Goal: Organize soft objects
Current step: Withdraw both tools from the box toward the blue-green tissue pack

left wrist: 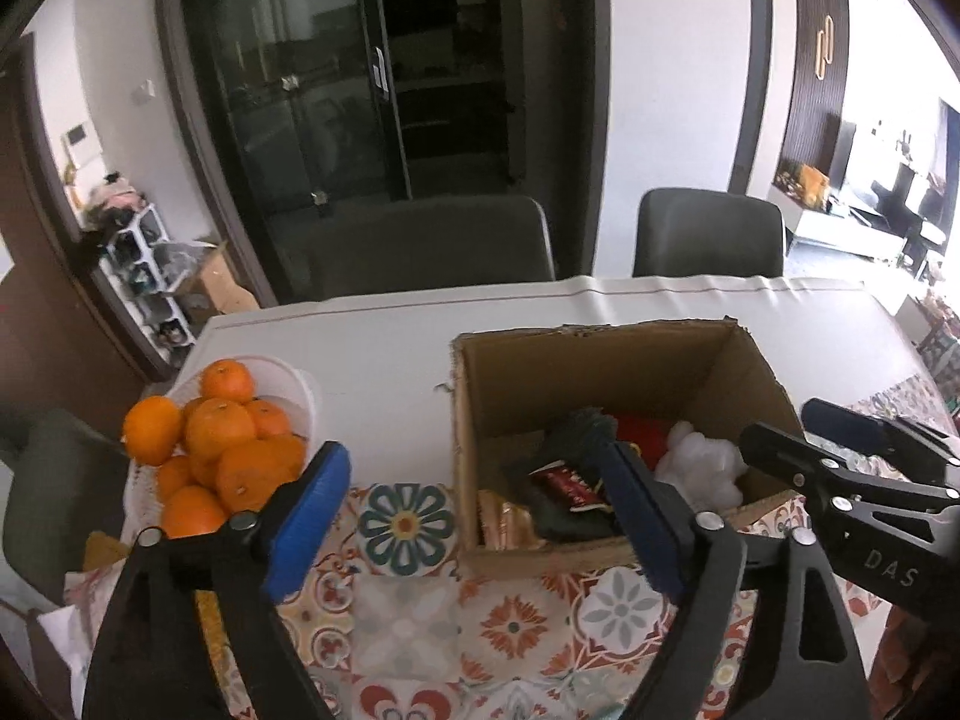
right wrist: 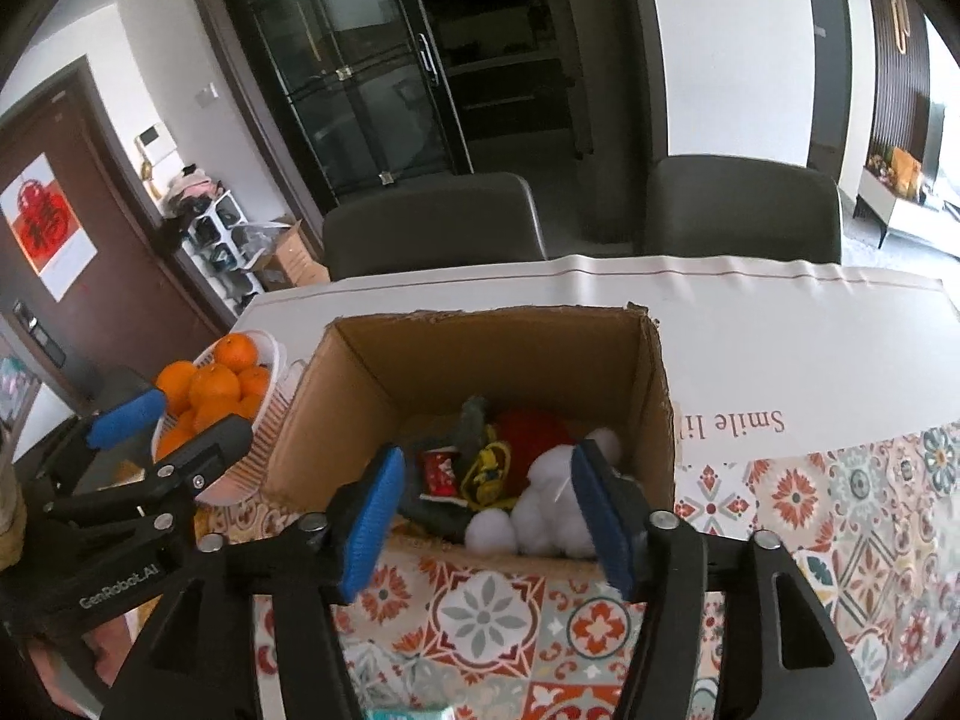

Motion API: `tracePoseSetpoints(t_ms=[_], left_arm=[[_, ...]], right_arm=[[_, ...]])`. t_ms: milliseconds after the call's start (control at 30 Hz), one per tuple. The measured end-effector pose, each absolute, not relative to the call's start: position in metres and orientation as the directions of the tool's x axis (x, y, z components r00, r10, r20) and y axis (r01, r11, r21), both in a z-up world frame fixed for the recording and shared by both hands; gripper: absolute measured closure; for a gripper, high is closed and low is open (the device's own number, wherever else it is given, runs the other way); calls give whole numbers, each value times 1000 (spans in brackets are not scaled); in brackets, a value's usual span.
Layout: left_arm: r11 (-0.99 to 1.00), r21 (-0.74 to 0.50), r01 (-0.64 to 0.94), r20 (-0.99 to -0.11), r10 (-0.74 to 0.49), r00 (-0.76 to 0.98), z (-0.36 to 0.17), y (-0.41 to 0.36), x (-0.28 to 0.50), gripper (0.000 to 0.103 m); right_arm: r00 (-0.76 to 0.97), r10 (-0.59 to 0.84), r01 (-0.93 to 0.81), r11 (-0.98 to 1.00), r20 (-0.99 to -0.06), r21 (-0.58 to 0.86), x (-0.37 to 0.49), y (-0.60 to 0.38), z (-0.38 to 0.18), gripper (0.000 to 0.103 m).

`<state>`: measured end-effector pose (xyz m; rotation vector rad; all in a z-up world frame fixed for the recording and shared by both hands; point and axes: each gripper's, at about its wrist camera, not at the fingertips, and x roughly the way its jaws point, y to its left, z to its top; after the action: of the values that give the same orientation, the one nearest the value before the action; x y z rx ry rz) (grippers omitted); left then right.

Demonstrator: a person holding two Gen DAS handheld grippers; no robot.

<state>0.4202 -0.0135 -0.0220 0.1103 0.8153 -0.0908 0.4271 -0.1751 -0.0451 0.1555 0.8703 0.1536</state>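
An open cardboard box [left wrist: 600,360] [right wrist: 504,354] stands on the table. Inside lie a white fluffy toy [right wrist: 549,516] [left wrist: 702,462], a red soft object [right wrist: 534,429] [left wrist: 642,429], a dark grey plush [right wrist: 471,420] [left wrist: 576,429], a yellow toy [right wrist: 486,474] and a red packet [right wrist: 438,471] [left wrist: 567,483]. My left gripper [left wrist: 474,516] is open and empty, in front of the box's left near corner. My right gripper [right wrist: 486,516] is open and empty, over the box's near edge. Each gripper shows in the other's view, my right gripper [left wrist: 834,438] and my left gripper [right wrist: 168,426].
A white basket [left wrist: 288,384] [right wrist: 264,420] of oranges [left wrist: 222,426] [right wrist: 213,387] stands left of the box. A patterned tile cloth [left wrist: 480,618] [right wrist: 840,510] covers the near table, a white sheet [right wrist: 750,330] the far part. Two grey chairs [left wrist: 708,234] [right wrist: 432,228] stand behind.
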Motion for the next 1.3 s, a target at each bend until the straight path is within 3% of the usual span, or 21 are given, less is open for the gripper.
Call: tracePoseSetpoints(t_ms=[433,1300], left_arm=[[996,83,31,-697,36,716,-14,16,358,0],[996,69,-54,-823,87,561,-91,68,264,0]], right_arm=[[644,150,-101,989,-750,110,379,-151,-36,19],[431,210,-212,969,-878,127,315,-93,-120,18]])
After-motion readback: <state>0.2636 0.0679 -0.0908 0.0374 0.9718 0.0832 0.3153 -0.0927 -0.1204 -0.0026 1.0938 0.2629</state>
